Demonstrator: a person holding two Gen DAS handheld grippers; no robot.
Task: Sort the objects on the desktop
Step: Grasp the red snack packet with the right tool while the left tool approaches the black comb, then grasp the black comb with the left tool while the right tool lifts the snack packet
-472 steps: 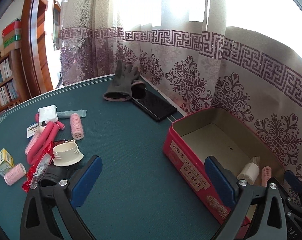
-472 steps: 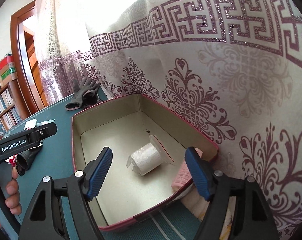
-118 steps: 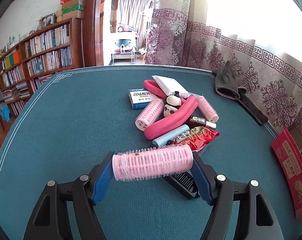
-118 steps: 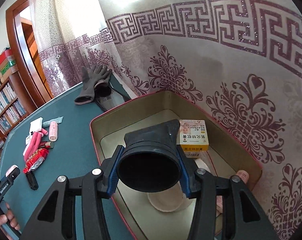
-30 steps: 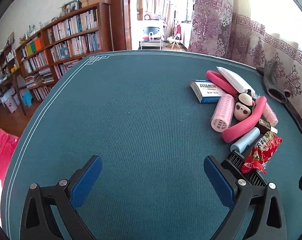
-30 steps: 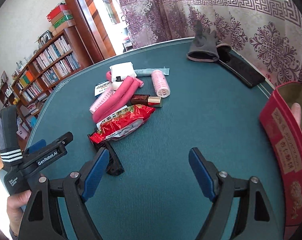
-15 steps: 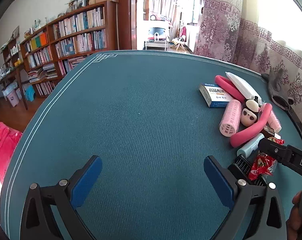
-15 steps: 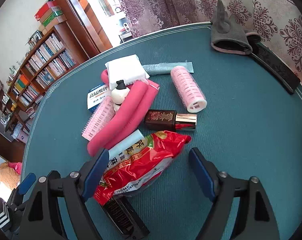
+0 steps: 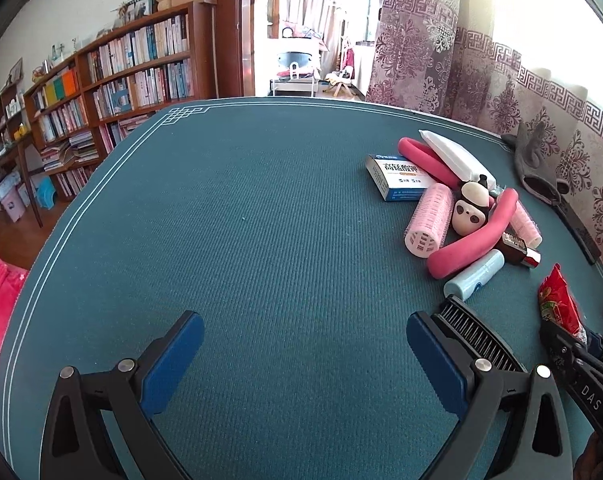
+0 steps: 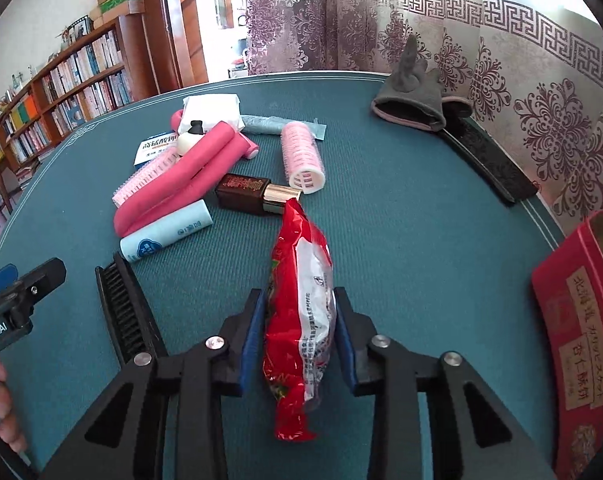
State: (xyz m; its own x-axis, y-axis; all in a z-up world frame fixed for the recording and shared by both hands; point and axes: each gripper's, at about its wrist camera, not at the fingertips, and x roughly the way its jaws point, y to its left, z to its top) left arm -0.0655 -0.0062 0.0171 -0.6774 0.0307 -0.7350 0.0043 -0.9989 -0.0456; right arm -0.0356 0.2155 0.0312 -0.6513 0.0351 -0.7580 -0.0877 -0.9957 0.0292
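My right gripper [image 10: 299, 322] is shut on a red snack packet [image 10: 299, 280] and holds it above the green table [image 10: 401, 208]. The packet also shows at the right edge of the left wrist view [image 9: 559, 304]. My left gripper [image 9: 301, 344] is open and empty over bare table, left of the black comb [image 9: 477, 336]. The pile holds pink foam rollers [image 10: 181, 184], pink hair curlers [image 10: 303, 154], a brown cosmetic bottle [image 10: 249, 194], a light blue tube [image 10: 167, 236], a blue-white box [image 9: 397, 178] and a panda figure [image 9: 471, 210]. The red tin box [image 10: 577, 320] stands at the right.
A grey glove [image 10: 409, 96] and a black flat case [image 10: 489, 160] lie by the patterned curtain at the far right. A white pack [image 10: 211, 110] and a teal sachet [image 10: 269, 124] lie behind the pile. Bookshelves stand beyond the table's left edge.
My right gripper has closed on the red snack packet and lifted it off the pile. My left gripper has stayed open, shifting slightly.
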